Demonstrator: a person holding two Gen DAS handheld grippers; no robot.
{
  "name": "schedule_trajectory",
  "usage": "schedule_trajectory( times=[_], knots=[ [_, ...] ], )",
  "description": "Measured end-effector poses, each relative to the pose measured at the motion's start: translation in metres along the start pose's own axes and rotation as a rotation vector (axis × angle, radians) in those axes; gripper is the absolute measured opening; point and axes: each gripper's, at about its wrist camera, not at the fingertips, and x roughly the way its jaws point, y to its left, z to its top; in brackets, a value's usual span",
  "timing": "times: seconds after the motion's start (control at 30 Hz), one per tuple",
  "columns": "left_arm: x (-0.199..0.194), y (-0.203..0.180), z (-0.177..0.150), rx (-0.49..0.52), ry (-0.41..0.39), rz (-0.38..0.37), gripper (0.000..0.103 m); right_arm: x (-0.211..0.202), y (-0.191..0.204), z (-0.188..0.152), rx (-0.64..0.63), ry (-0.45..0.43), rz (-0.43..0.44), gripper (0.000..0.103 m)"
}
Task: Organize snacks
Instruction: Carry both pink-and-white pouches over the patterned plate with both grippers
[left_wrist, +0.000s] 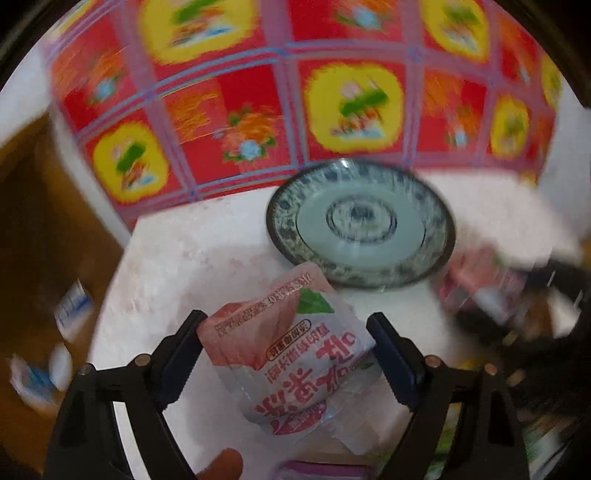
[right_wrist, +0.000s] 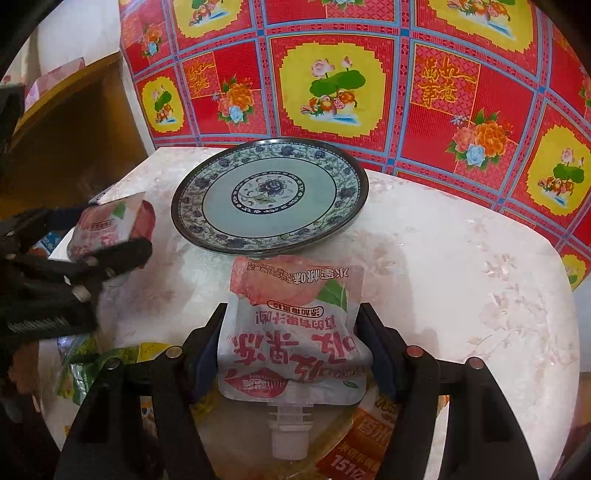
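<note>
Left gripper (left_wrist: 286, 354): pinching a tilted peach pouch (left_wrist: 291, 362).
Right gripper (right_wrist: 291, 350): clamping a second pouch (right_wrist: 293, 332), near the empty plate (right_wrist: 269, 195).

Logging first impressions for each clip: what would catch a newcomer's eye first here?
Probably the loud red and yellow floral cloth filling the background behind the pale table. Next, the empty blue-patterned plate at the table's far edge. Then the two matching pink jelly pouches: one pinched in the right tool just in front of the plate, the other between the left tool's fingers.
</note>
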Motion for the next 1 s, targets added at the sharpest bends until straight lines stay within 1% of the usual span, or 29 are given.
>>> schedule_trajectory(
  times=[0.03,0.07,0.1,0.13,0.17,0.23,0.3,0.33,0.37,0.4,0.43,0.47,0.57,0.6,0.63,0.7,0.77,0.8,0.83,0.87,0.9,0.93,1.0],
  knots=[
    [0.004,-0.003,-0.001,0.048,0.004,-0.007,0.090,0.000,0.000,0.000,-0.001,0.001,-0.001,0.069],
    [0.007,-0.004,-0.002,0.073,0.007,-0.024,0.090,0.000,0.001,0.000,-0.002,0.001,-0.003,0.069],
    [0.009,-0.003,-0.003,0.084,0.010,-0.040,0.091,0.001,0.001,0.000,-0.004,0.002,-0.004,0.069],
    [0.009,0.001,-0.002,0.081,-0.003,-0.060,0.091,0.001,0.001,0.000,-0.004,0.004,-0.004,0.069],
    [0.009,0.004,-0.002,0.073,0.003,-0.082,0.091,0.002,0.001,0.000,-0.004,0.006,-0.003,0.069],
    [0.013,0.013,-0.001,0.034,0.015,-0.126,0.091,0.002,0.001,-0.001,-0.006,0.007,-0.003,0.069],
    [0.019,0.021,0.001,-0.019,0.046,-0.165,0.094,0.003,0.001,-0.001,-0.010,0.009,-0.005,0.070],
    [0.026,0.025,0.002,-0.058,0.089,-0.181,0.095,0.003,0.001,-0.001,-0.012,0.010,-0.005,0.071],
    [0.027,0.029,0.001,-0.097,0.104,-0.192,0.096,0.004,0.001,-0.001,-0.013,0.011,-0.003,0.073],
    [0.025,0.034,0.001,-0.137,0.099,-0.180,0.095,0.005,0.002,-0.001,-0.020,0.015,0.000,0.074],
    [0.025,0.037,0.001,-0.153,0.103,-0.155,0.094,0.005,0.004,-0.001,-0.030,0.018,-0.005,0.076],
    [0.024,0.038,0.000,-0.158,0.096,-0.150,0.093,0.006,0.005,-0.001,-0.037,0.021,-0.009,0.076],
    [0.019,0.041,-0.001,-0.170,0.075,-0.162,0.091,0.006,0.004,-0.001,-0.035,0.019,-0.005,0.076],
    [0.016,0.042,-0.001,-0.174,0.066,-0.167,0.090,0.005,0.003,-0.002,-0.030,0.017,-0.001,0.073],
    [0.013,0.042,-0.002,-0.178,0.050,-0.174,0.090,0.004,0.001,-0.002,-0.017,0.010,-0.004,0.071],
    [0.001,0.046,-0.002,-0.184,0.000,-0.185,0.090,0.002,-0.004,-0.002,0.008,-0.004,0.015,0.070],
    [-0.013,0.047,-0.005,-0.184,-0.056,-0.206,0.090,-0.007,-0.007,-0.001,0.018,-0.058,0.029,0.070],
    [-0.021,0.048,-0.004,-0.174,-0.090,-0.216,0.090,-0.016,-0.005,0.001,0.005,-0.107,0.035,0.070],
    [-0.029,0.048,-0.003,-0.160,-0.120,-0.221,0.089,-0.028,-0.003,0.003,-0.009,-0.181,0.042,0.070],
    [-0.032,0.045,0.002,-0.144,-0.142,-0.222,0.081,-0.042,-0.001,0.005,-0.031,-0.263,0.054,0.070],
    [-0.036,0.045,0.005,-0.132,-0.158,-0.223,0.081,-0.051,0.002,0.006,-0.046,-0.309,0.054,0.070],
    [-0.039,0.045,0.011,-0.118,-0.168,-0.222,0.081,-0.056,0.004,0.010,-0.053,-0.333,0.035,0.070],
    [-0.038,0.044,0.023,-0.097,-0.167,-0.212,0.081,-0.057,0.005,0.017,-0.051,-0.328,0.028,0.070]
  ],
)
